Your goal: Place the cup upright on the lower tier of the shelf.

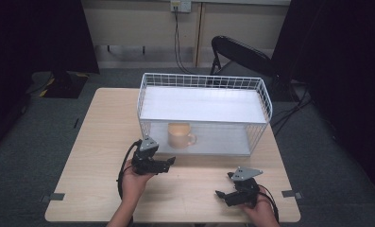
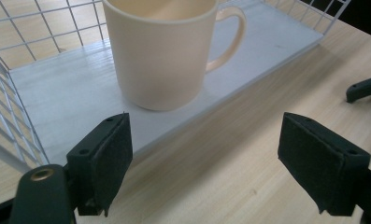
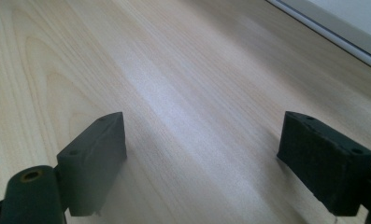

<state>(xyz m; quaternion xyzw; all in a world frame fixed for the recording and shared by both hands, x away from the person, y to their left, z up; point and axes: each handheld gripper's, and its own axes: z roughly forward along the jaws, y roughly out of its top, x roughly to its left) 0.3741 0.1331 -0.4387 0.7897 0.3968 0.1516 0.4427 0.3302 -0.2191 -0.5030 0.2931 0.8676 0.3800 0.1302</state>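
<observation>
Mug (image 2: 162, 51) stands upright on the white shelf board (image 2: 61, 93) inside the wire rack (image 1: 265, 101), just beyond the spread, empty left claw (image 2: 204, 154); right claw (image 3: 204, 158) spread over bare desk (image 3: 183, 93).

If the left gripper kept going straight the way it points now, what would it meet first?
Probably the cream ceramic mug on the white lower shelf of the wire rack. The left gripper, jaws open and empty, points straight at it. The shelf's front edge lies lower; depth is unclear.
</observation>
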